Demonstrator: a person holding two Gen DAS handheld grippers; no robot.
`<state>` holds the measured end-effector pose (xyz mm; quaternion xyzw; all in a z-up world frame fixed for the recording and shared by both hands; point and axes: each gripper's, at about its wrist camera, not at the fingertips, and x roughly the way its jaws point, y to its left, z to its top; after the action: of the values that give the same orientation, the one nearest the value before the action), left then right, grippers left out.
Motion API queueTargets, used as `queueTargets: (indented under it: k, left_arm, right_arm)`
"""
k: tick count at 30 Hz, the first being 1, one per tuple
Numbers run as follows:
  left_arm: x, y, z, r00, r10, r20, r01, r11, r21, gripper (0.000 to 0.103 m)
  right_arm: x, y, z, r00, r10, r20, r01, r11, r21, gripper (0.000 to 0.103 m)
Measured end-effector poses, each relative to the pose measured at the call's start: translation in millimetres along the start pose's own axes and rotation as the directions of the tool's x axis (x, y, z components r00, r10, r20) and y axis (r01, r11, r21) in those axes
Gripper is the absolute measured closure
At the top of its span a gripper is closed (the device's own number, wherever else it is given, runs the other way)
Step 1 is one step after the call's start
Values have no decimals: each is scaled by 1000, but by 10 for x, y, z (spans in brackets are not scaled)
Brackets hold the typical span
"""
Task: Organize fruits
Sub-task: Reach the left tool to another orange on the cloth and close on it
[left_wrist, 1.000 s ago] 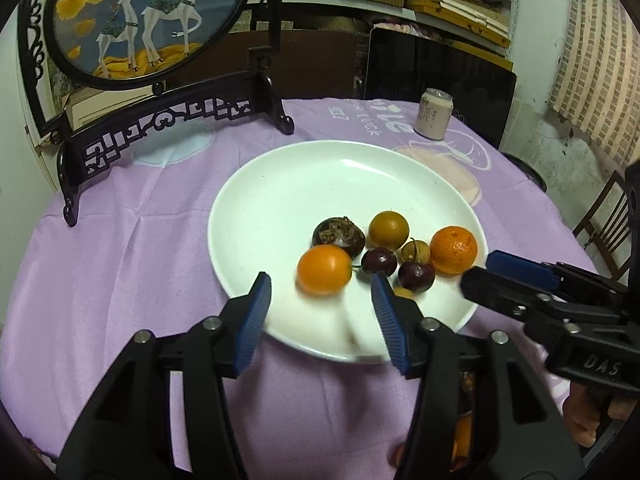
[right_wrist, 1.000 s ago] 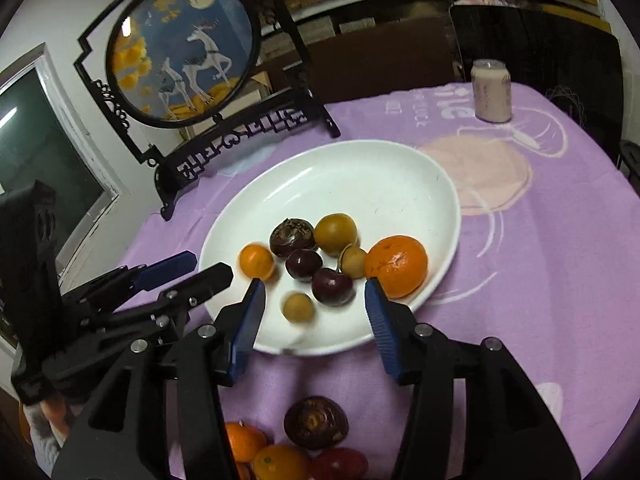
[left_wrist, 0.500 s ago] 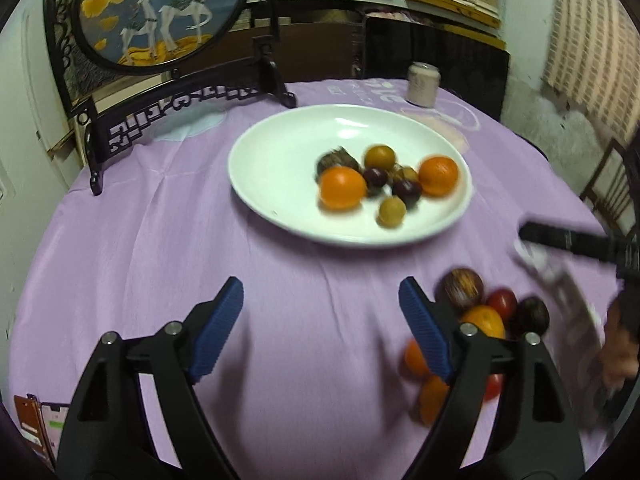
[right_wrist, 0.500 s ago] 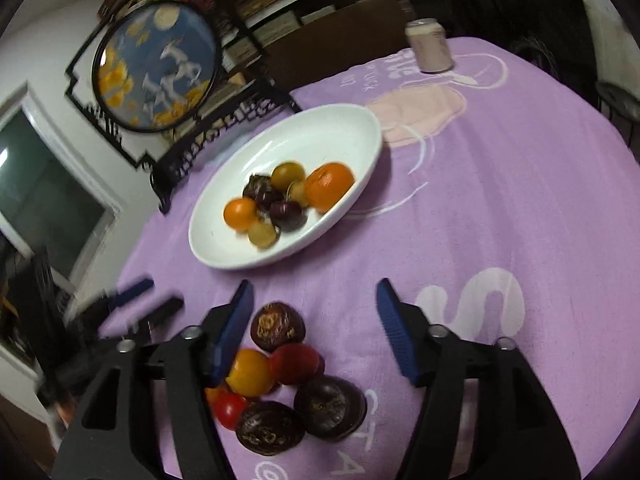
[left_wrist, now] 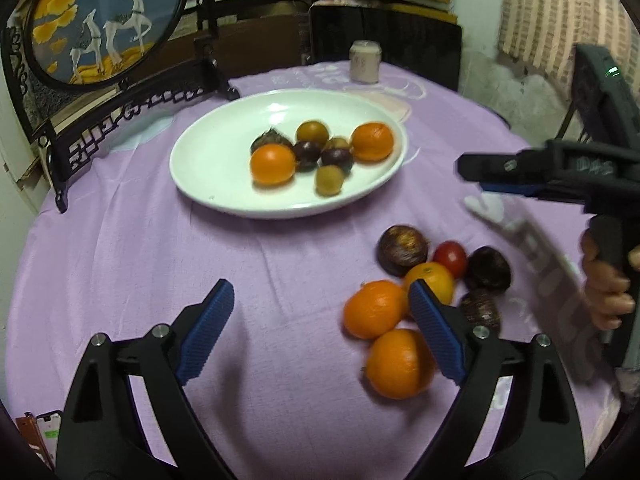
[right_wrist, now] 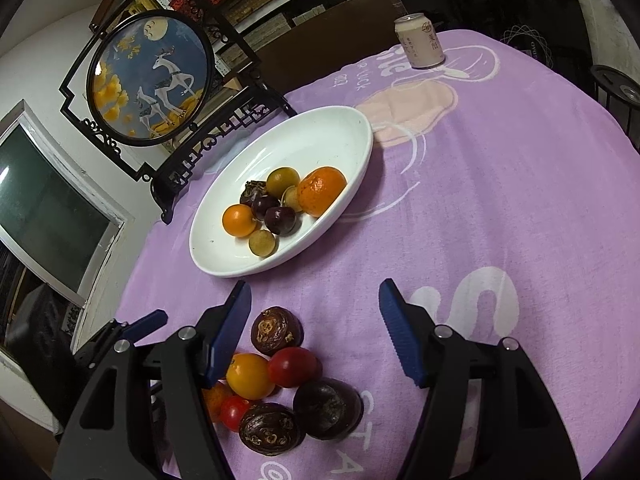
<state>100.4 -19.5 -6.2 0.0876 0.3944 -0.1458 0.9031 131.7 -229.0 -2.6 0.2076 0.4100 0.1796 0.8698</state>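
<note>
A white plate (left_wrist: 224, 160) (right_wrist: 320, 140) on the purple cloth holds several fruits, among them an orange (left_wrist: 272, 164) and a bigger orange (left_wrist: 372, 142). A loose pile lies nearer: two oranges (left_wrist: 374, 308), dark purple fruits (right_wrist: 276, 330) and a red tomato (right_wrist: 292, 366). My left gripper (left_wrist: 320, 286) hovers over bare cloth left of the pile. Its jaws are opening and nothing is between them. My right gripper (right_wrist: 315, 286) stands open above the pile, with one dark fruit below the gap and touching neither pad. It also shows at the right (left_wrist: 476, 178), held by a hand (left_wrist: 604, 288).
A drink can (left_wrist: 364, 62) (right_wrist: 420, 42) stands at the table's far side. A round deer picture in a black carved stand (left_wrist: 104, 20) (right_wrist: 152, 76) rises behind the plate. A phone (left_wrist: 44, 436) lies at the near left edge. Dark chairs ring the table.
Both grippers have drawn back from the plate toward the near side of the table and opened wider. The loose pile of fruit has come into view under them.
</note>
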Motion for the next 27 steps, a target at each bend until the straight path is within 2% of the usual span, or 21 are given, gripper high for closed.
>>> queueTargets:
  k: [1, 3, 6, 8, 10, 12, 16, 24, 27]
  left_arm:
    - [31, 31, 4, 1000, 16, -9, -16, 1000, -7, 8]
    - [46, 170, 28, 999, 38, -4, -39, 998, -46, 7]
    - [75, 553, 41, 986, 164, -28, -166, 971, -170, 7]
    - [69, 795, 18, 987, 158, -43, -164, 949, -269, 10]
    - [11, 916, 8, 992, 120, -26, -122, 937, -327, 10]
    - [-63, 858, 17, 994, 108, 5, -101, 946, -308, 10]
    - [-39, 517, 23, 991, 129, 27, -123, 978, -166, 10]
    - [66, 110, 20, 988, 143, 54, -142, 990, -9, 10]
    - [55, -8, 19, 989, 126, 73, -129, 991, 36, 10]
  right_arm:
    - [-2, 2, 0, 1000, 0, 1, 0, 1000, 0, 36]
    - [-7, 2, 2, 1000, 0, 2, 0, 1000, 1, 36]
    - [-10, 2, 4, 1000, 2, 3, -2, 1000, 1, 36]
    - [-18, 4, 2, 1000, 3, 5, -3, 1000, 2, 36]
    - [-23, 8, 6, 1000, 6, 5, -6, 1000, 1, 36]
    - [-25, 14, 5, 1000, 6, 6, -6, 1000, -1, 36]
    - [-15, 10, 5, 1000, 4, 1, -4, 1000, -1, 36]
    - [-4, 7, 6, 1000, 1, 3, -1, 1000, -1, 36]
    - [-1, 4, 9, 1000, -1, 5, 1, 1000, 1, 36]
